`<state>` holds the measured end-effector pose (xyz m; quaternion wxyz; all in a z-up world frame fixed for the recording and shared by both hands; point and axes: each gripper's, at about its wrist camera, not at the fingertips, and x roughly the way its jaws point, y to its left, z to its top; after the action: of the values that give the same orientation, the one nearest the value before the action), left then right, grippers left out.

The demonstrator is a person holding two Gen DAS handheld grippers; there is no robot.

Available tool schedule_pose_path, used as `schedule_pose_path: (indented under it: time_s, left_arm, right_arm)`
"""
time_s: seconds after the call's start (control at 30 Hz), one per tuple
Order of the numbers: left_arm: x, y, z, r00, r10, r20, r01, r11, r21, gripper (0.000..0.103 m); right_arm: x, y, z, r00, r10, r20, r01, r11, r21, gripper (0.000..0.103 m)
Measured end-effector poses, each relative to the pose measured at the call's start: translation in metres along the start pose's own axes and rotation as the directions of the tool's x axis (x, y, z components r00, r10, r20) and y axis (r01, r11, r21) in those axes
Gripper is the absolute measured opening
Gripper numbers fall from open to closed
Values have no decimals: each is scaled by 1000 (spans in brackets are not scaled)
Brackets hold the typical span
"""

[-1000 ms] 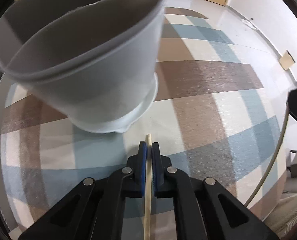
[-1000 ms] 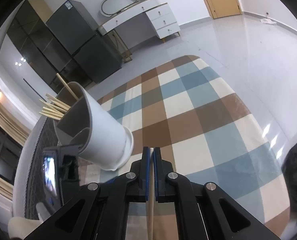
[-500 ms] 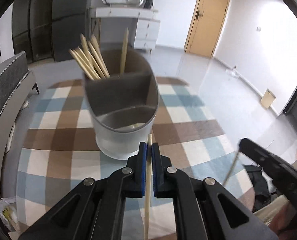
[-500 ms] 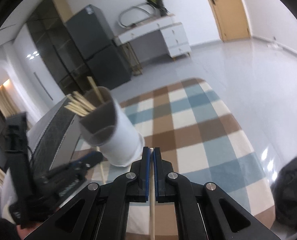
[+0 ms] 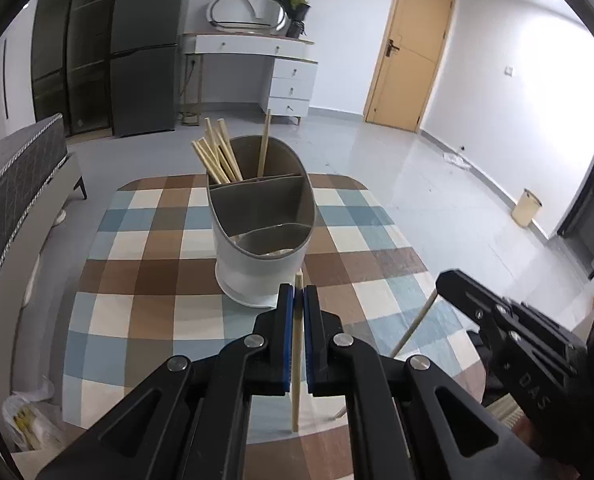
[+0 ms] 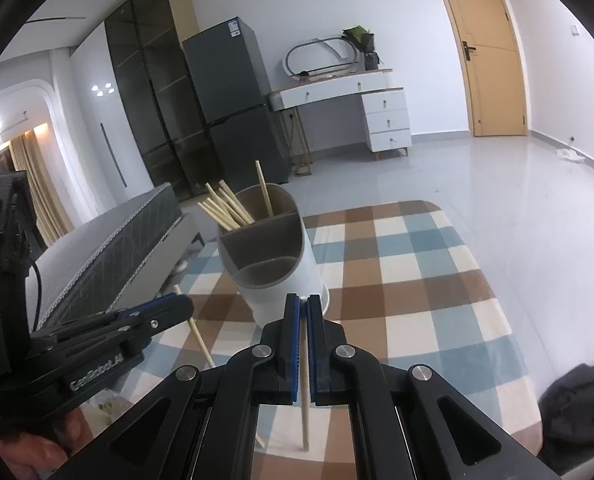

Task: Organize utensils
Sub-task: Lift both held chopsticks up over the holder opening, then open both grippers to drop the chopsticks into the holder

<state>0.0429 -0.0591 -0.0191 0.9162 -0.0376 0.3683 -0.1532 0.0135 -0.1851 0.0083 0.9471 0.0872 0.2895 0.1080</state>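
Left wrist view: the left gripper (image 5: pixel 297 300), jaws clamped on a chopstick (image 5: pixel 296 360), has risen and backed off a holder (image 5: pixel 262 224) that filled the frame a second ago; it now stands at 12 o'clock, other chopsticks (image 5: pixel 217 156) in its far compartment. At 3 o'clock the right gripper (image 5: pixel 449 284) grips a second chopstick (image 5: pixel 413 330). Both sticks appear ready for insertion. Right wrist view: the holder (image 6: pixel 273 256) at 12 o'clock, the left gripper (image 6: pixel 177 304) at 9. A checked tablecloth (image 5: pixel 145 300) covers the table; grey floor, fridge (image 5: pixel 143 48), dresser (image 5: pixel 289 80) and door (image 5: pixel 409 52) lie beyond.
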Motion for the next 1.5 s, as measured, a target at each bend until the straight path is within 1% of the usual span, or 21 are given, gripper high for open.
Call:
schedule_pose_path:
  time_s: [0.1, 0.23, 0.33, 0.47, 0.57, 0.67, 0.77, 0.97, 1.07, 1.13, 1.27, 1.33, 1.43, 1.5]
  left_arm:
    - [-7, -1, 3, 1000, 6, 13, -6, 1000, 21, 0]
    - [-16, 2, 11, 1000, -4, 16, 4, 1000, 1, 0]
    - [-25, 6, 24, 999, -20, 35, 20, 1000, -18, 0]
    - [-39, 10, 52, 997, -44, 70, 47, 998, -41, 0]
    - [-48, 14, 76, 994, -44, 102, 49, 997, -55, 0]
    - [-55, 19, 101, 990, -19, 142, 29, 997, -67, 0]
    - [-56, 25, 124, 986, -27, 166, 42, 995, -86, 0]
    - [-45, 42, 164, 978, -35, 207, 61, 991, -121, 0]
    - [-34, 50, 175, 972, -21, 232, 49, 992, -119, 0]
    - [-24, 55, 178, 972, -21, 236, 51, 991, -123, 1]
    - [-4, 67, 181, 972, -13, 233, 48, 989, -143, 0]
    - [1, 73, 180, 971, 2, 237, 37, 987, -158, 0]
    - [13, 77, 179, 975, 5, 224, 34, 985, -171, 0]
    - [20, 78, 176, 977, 7, 215, 30, 985, -169, 0]
  right_arm:
    - [0, -1, 3, 1000, -3, 7, 3, 1000, 11, 3]
    - [0, 1, 8, 1000, 1, 17, -1, 1000, 10, 3]
    - [1, 2, 13, 1000, 3, 23, -3, 1000, 1, 3]
    - [4, 1, 24, 1000, 9, 23, -10, 1000, 5, 3]
    - [1, 5, 44, 999, 15, 51, -14, 1000, -27, 3]
    - [-5, 8, 77, 995, 36, 94, -31, 998, -50, 3]
    - [-7, 14, 107, 991, 49, 128, -37, 995, -87, 3]
    - [8, 35, 168, 979, 99, 180, -67, 982, -178, 3]
    - [23, 47, 188, 976, 110, 190, -66, 972, -226, 3]
    - [35, 54, 199, 971, 117, 207, -61, 964, -260, 3]
    - [64, 65, 206, 971, 133, 199, -70, 953, -295, 3]
    - [77, 69, 205, 971, 145, 189, -81, 947, -311, 3]
    - [87, 75, 199, 970, 159, 182, -91, 938, -334, 3]
    - [98, 77, 196, 973, 164, 161, -100, 934, -343, 3]
